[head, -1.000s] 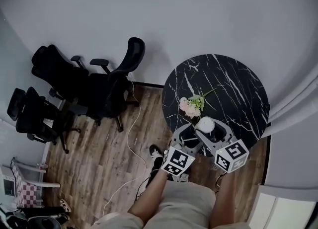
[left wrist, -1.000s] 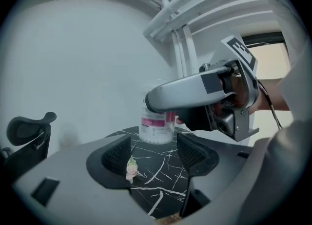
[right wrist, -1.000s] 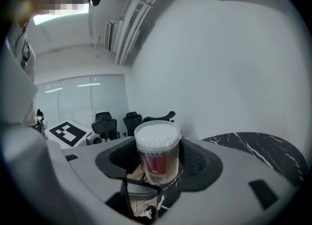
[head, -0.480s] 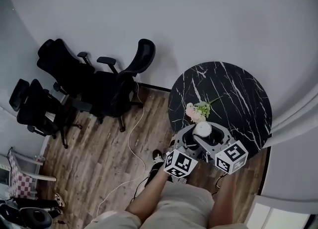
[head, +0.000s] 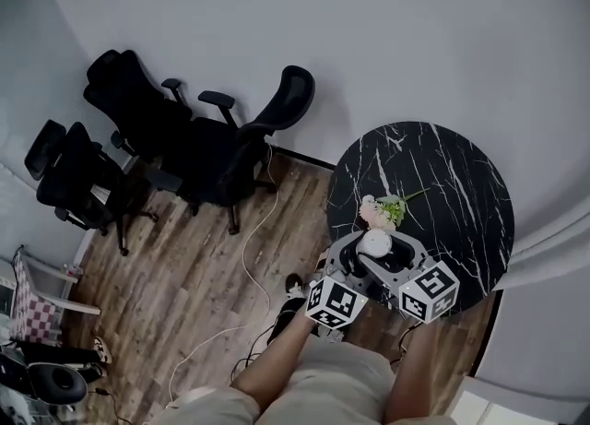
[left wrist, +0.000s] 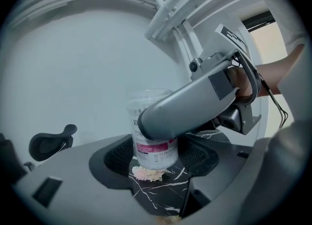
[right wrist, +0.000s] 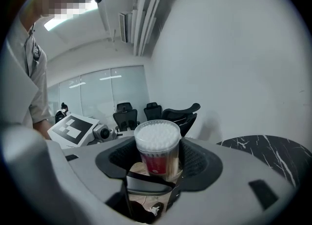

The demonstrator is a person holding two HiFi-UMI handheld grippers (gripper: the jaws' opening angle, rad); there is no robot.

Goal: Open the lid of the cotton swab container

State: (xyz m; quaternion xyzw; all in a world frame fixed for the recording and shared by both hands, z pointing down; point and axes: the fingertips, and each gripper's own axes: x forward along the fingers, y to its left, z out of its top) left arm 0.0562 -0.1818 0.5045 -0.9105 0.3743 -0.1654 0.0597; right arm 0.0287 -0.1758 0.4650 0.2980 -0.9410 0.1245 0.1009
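A plain grey wall (head: 369,45) backs this corner of the room. A round black marble table (head: 442,183) stands against it, and black office chairs (head: 230,147) are grouped well off the table's far side on the wood floor (head: 184,285). A white cable (head: 244,257) trails across the boards between the chairs and the table.

The person stands at the table's near edge with a gripper in each hand. A small spray of flowers (head: 383,211) lies on the marble just in from that edge. The cotton swab container (head: 375,243) is at the table's near edge too, just this side of the flowers.

The left gripper (left wrist: 156,156) has its jaws drawn in narrow on either side of the container's body. The right gripper (right wrist: 157,163) comes in from the other side, its jaws closed in around the upper part. Its camera looks down onto the clear lid (right wrist: 157,138) and the packed white swab heads beneath it.

Over the last second very little has changed at the table. The person's head has swung, so the chairs and table have slid across the head view. The two grippers keep the same crossed hold on the container, and the lid looks to be on as before. I'd judge both grips are set and the opening pull or twist has yet to come.
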